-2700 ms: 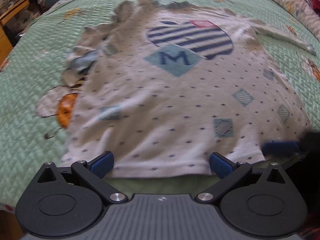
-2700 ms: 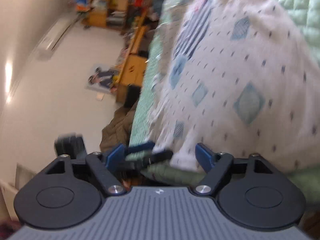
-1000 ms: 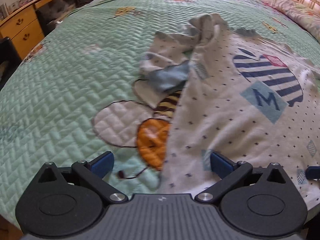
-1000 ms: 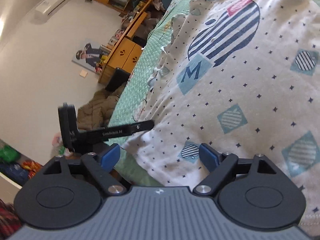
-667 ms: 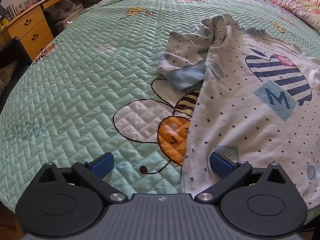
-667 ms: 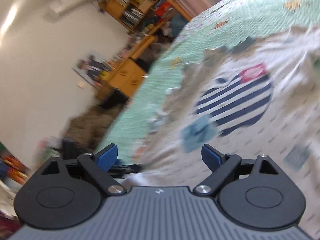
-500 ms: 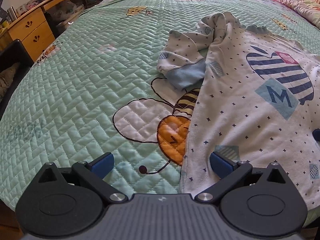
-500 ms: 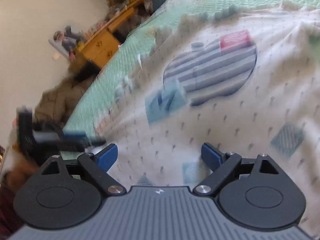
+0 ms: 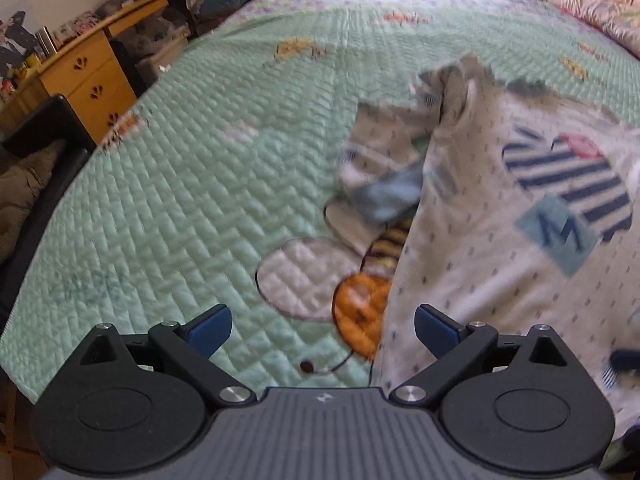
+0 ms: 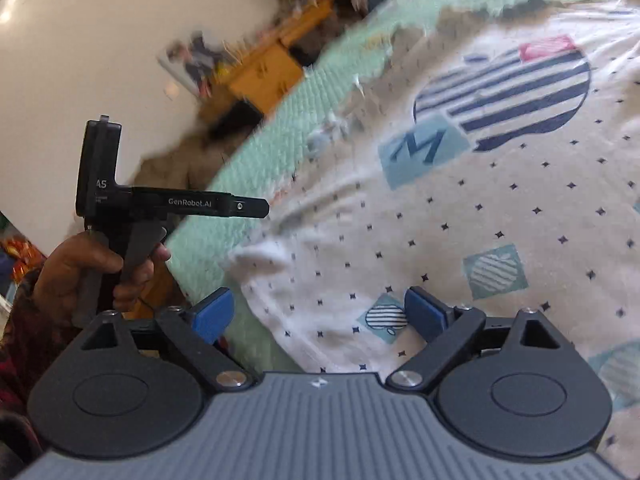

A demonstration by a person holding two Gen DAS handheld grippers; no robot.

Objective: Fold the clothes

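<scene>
Left wrist view: a white shirt (image 9: 500, 264) lies spread on the mint quilted bed (image 9: 180, 184).
Both the left claw (image 9: 323, 328) and the right claw (image 10: 318, 314) gape wide, empty, at the shirt's near hem; wooden drawers (image 9: 84, 88) stand beyond the bed's left edge.

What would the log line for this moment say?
stage: pre-fold | left claw: open, empty | right claw: open, empty | shirt: flat on quilt, sleeve bunched

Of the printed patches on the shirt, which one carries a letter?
The light blue diamond patch on the shirt, beside the big striped apple: it bears a dark M; the smaller patches show striped apples.
</scene>
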